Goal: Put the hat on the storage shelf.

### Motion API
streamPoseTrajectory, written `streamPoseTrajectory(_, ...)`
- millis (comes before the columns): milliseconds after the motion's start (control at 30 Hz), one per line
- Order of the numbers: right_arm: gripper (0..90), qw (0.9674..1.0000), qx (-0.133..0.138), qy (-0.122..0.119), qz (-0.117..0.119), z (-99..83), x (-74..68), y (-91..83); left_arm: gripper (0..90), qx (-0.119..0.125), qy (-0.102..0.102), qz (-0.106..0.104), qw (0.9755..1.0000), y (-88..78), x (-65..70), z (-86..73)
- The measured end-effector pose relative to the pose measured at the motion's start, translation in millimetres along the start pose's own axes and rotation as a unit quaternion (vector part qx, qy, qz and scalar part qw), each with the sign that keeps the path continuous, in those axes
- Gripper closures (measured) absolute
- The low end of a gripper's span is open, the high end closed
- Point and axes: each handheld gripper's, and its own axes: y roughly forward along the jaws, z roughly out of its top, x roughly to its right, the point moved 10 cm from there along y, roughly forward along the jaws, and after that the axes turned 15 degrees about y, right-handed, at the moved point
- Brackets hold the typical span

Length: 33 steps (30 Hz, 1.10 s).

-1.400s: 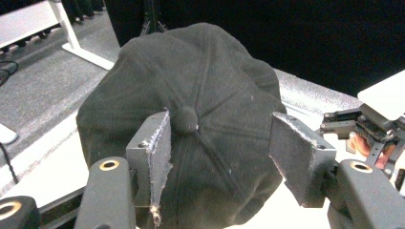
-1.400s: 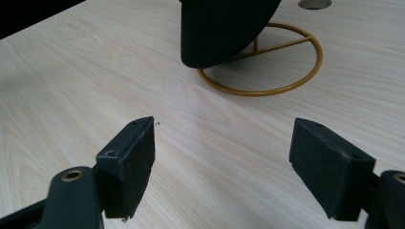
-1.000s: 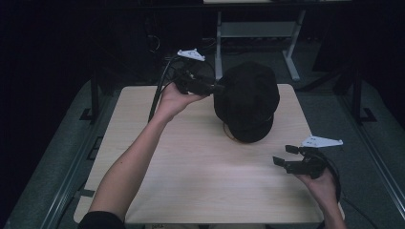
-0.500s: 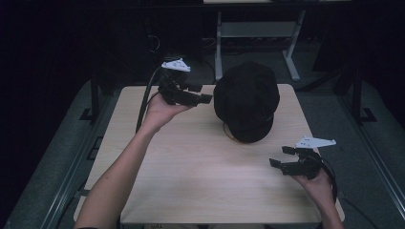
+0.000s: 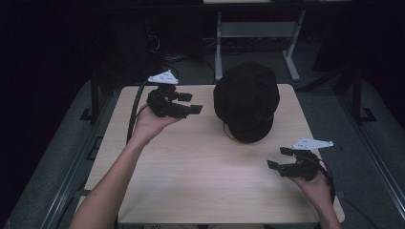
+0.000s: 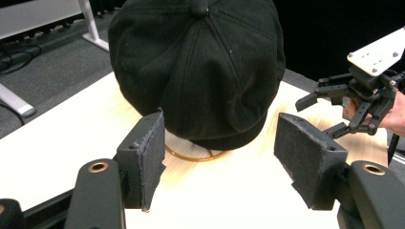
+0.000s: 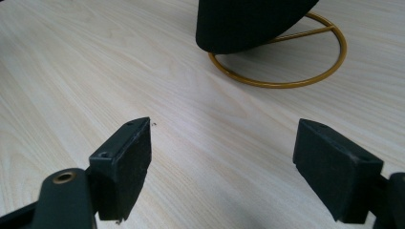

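**Left gripper backed off the cap, jaws apart**

Left gripper [image 5: 191, 106] has pulled away from the black cap [image 5: 246, 100]: a second ago it was touching the cap's left side, now it sits clear of it to the left, over the table [image 5: 200, 181]. Its jaws have just been opening, nothing between them. In the left gripper view the pads [image 6: 152, 157] stand wide apart, cap straight ahead past them, no contact.

Cap is at the far middle-right of the table, perched on a gold wire stand [image 7: 286, 62] whose ring base lies flat on the wood. Cap unmoved since earlier frames.

Right gripper [image 5: 278, 159] near the table's front right, about where it was, well apart from the cap. Jaws wide open, empty, bare tabletop between the pads [image 7: 126, 157]; stand ring beyond them.
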Motion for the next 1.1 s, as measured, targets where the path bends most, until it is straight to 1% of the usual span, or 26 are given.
streamPoseTrajectory(67,20.5,1.0000,-0.001,-0.001,0.000,-0.2,-0.9,0.9,34.4,0.003,-0.004,0.001,1.0000,-2.8,1.0,-3.7)
streamPoseTrajectory(133,20.5,1.0000,-0.001,0.001,-0.001,-0.1,-2.1,1.5,34.4,0.002,-0.003,0.003,1.0000,-5.7,1.5,-8.0)
streamPoseTrajectory(267,20.4,1.0000,0.001,0.000,0.000,1.1,-3.3,1.5,34.4,0.009,-0.013,0.003,0.9999,-11.1,3.1,-13.7)
streamPoseTrajectory(500,20.3,1.0000,0.000,-0.003,-0.002,0.9,-5.8,2.3,34.3,0.014,-0.019,0.008,0.9997,-21.4,10.0,-26.1)
streamPoseTrajectory(633,20.3,1.0000,-0.001,-0.006,-0.005,0.5,-6.0,2.6,34.3,0.010,-0.020,0.009,0.9997,-25.2,12.8,-32.8)
streamPoseTrajectory(867,20.3,1.0000,0.001,-0.003,-0.002,1.2,-7.2,2.9,34.0,0.007,-0.018,0.014,0.9997,-31.0,14.6,-40.8)
streamPoseTrajectory(1000,20.3,1.0000,0.000,-0.003,-0.003,0.5,-6.7,3.6,33.3,-0.001,-0.017,0.019,0.9997,-32.6,15.7,-50.1)
streamPoseTrajectory(1100,20.4,1.0000,-0.001,-0.001,-0.003,-0.2,-6.9,3.6,32.9,0.001,-0.026,0.018,0.9995,-33.9,16.9,-57.6)
